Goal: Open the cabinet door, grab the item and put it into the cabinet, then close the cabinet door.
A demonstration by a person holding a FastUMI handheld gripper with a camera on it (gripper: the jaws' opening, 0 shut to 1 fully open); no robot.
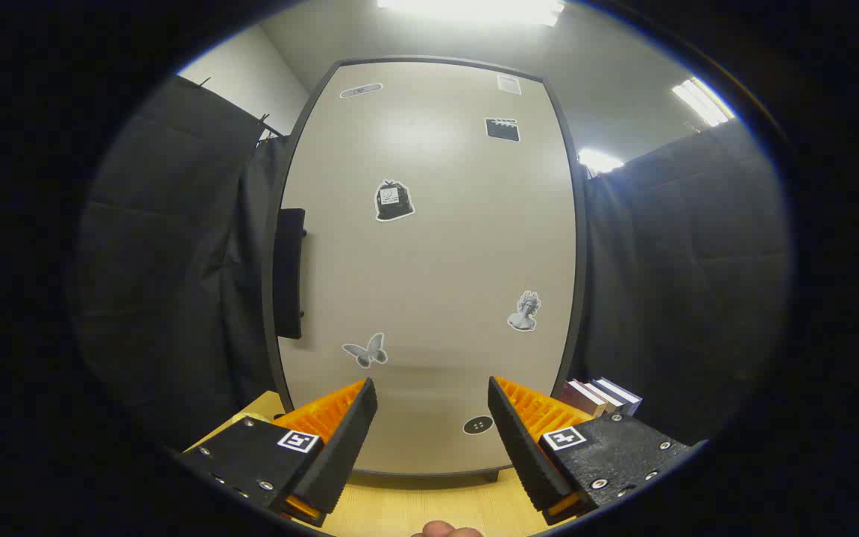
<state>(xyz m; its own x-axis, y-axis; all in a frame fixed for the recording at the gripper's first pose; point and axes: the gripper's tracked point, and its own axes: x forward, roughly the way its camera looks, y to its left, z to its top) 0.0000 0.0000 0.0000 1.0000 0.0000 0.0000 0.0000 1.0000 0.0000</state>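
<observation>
The claw [432,432] stands wide open with nothing between its fingers, pointed straight at the closed cabinet door [429,261]. The door is a tall pale panel with a dark edge, and it rises from the surface [414,507] up toward the ceiling. Several small stickers dot it: a butterfly [366,350] low down just above the left finger, a bust [525,311] above the right finger, a dark bag shape [394,201] near the middle, and a round dark one [478,425] low between the fingertips. A dark handle [289,272] sits on the door's left edge.

The surface is light wood, running under the claw and up to the foot of the cabinet. A fingertip [446,530] of the person shows at the near edge of it, below the claw.

Just beyond the right finger, beside the cabinet's lower right corner, a few books [599,397] stand together on the surface.

Black cloth [168,268] hangs on both sides of the cabinet. Above, the room has pale walls and a ceiling with bright strip lights [702,101].
</observation>
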